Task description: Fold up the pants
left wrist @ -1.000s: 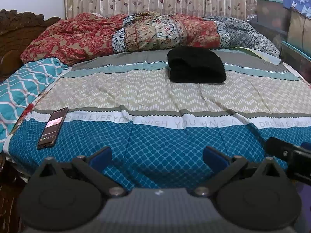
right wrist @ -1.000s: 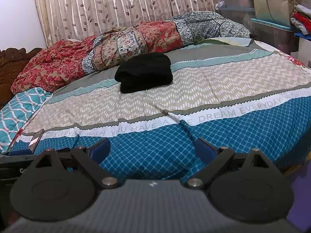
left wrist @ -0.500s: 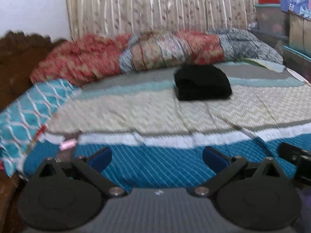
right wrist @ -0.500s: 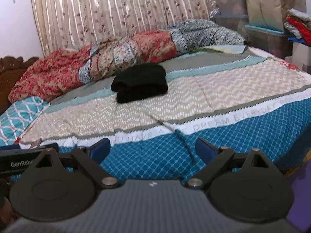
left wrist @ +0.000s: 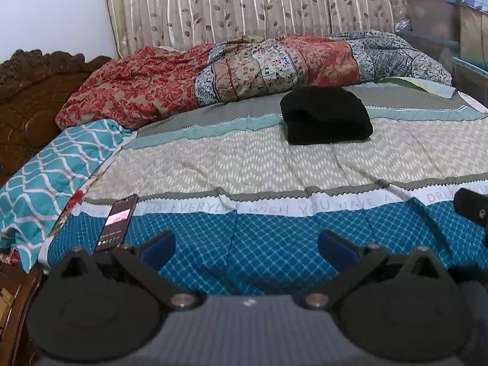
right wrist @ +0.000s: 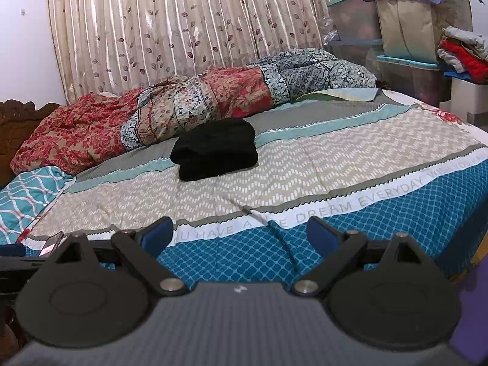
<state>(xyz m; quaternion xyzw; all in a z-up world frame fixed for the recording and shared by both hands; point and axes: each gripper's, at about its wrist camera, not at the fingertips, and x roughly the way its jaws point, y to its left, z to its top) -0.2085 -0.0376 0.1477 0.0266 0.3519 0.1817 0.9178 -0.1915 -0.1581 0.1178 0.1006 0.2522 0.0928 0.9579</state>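
The black pants [left wrist: 326, 116] lie folded in a compact bundle on the far half of the bed, on the grey and teal stripes; they also show in the right wrist view [right wrist: 216, 149]. My left gripper [left wrist: 245, 244] is open and empty, held over the blue near edge of the bed, far from the pants. My right gripper [right wrist: 239, 233] is open and empty, also over the near edge. Part of the right gripper shows at the right edge of the left wrist view [left wrist: 471, 206].
A phone [left wrist: 116, 222] with its screen lit lies on the bed's near left. A rumpled patterned quilt [left wrist: 244, 67] runs along the far side under the curtain. A teal pillow [left wrist: 52, 170] and wooden headboard [left wrist: 33, 91] are left. Storage bins [right wrist: 396, 39] stand right.
Both grippers have drawn back and tilted a little; the views swung and settled, and the bed now sits lower and farther. Both stay open. The pants have not moved.
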